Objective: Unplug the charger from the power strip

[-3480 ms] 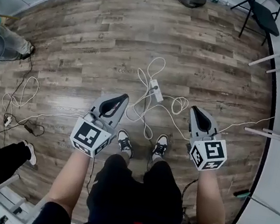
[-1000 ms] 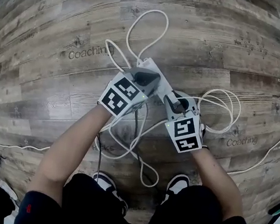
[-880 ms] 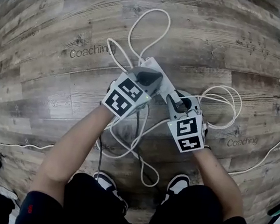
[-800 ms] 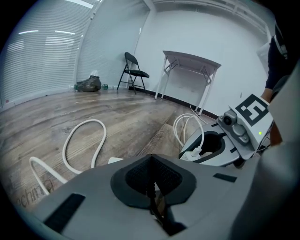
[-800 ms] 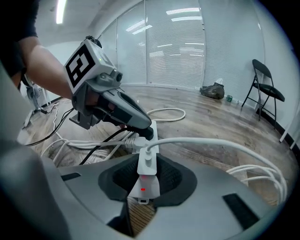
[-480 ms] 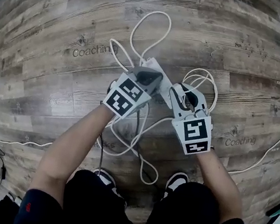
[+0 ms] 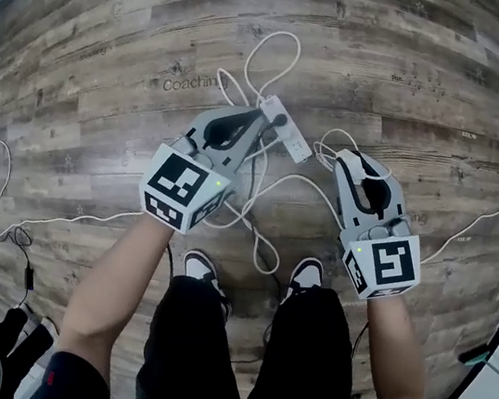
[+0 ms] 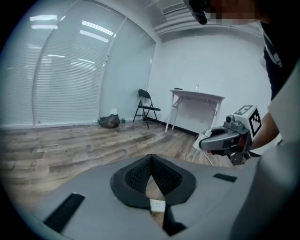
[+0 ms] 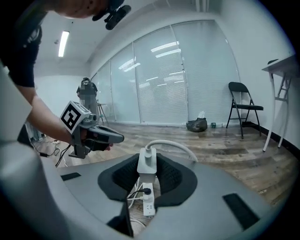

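"What has the right gripper [image 9: 146, 159] got?"

"The white charger [image 9: 146, 166]. Its jaws are about halfway closed and pinch the charger's body from both sides. It stands upright between the pads, and its white cable [image 9: 176, 145] arches out of the top and off to the side."

"And the left gripper [image 7: 256, 124]?"

"Its jaws are drawn together with the tips meeting, and there is nothing between them. It is held up beside the right one, a little apart from it."

"So the charger is out of the socket?"

"Yes, it is clear of it and up in the air. The power strip [image 7: 286, 132] lies flat on the wood floor [image 7: 100, 76], well below both grippers and just ahead of the person's shoes [image 7: 210, 270]. A black plug [image 9: 146, 191] sits in one of its sockets."

"What else is down there?"

"Loops of white cord [image 7: 275, 52] curl on the boards beyond the strip. Farther off, by the blinds, there is a black folding chair [image 9: 244, 107] with a dark bag [image 9: 197, 124] on the floor near it. A white table [image 8: 197, 96] stands against the far wall."
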`<state>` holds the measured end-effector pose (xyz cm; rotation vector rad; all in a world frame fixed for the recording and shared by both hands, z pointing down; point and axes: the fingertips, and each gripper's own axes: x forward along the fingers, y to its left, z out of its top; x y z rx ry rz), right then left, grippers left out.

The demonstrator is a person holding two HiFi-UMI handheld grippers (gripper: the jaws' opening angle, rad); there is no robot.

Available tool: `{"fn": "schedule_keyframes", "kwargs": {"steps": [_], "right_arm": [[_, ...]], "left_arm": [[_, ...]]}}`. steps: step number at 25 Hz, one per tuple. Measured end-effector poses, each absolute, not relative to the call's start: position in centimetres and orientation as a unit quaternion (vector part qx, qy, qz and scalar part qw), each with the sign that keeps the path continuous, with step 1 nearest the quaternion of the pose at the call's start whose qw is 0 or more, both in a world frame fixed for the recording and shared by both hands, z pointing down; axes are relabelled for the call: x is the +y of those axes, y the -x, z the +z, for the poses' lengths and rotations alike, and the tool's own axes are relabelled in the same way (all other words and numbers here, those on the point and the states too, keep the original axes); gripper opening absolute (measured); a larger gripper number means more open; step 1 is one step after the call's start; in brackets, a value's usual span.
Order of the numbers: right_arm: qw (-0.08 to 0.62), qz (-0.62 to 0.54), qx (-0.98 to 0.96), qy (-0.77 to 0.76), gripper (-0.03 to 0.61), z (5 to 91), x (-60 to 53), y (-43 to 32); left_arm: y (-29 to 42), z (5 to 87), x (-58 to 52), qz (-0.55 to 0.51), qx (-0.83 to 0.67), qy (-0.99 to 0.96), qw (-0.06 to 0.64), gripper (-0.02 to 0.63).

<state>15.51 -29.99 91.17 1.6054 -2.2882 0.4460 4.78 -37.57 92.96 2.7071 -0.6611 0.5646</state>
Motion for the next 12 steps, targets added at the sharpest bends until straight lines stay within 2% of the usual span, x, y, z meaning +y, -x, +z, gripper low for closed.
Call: {"fn": "schedule_keyframes", "kwargs": {"steps": [7,12], "right_arm": [[0.122,0.173,-0.789,-0.577,0.106,75.6,-25.8,-16.3],[0.098,0.188,-0.781,-0.588,0.106,63.8,-23.1,-16.8]], "left_arm": [[1.1,76.1,-35.3,0.144,-0.311,-0.921,0.186,0.020],[3.7,63.0,-31.6,0.140,-0.343,-0.913,0.169,0.020]]}}
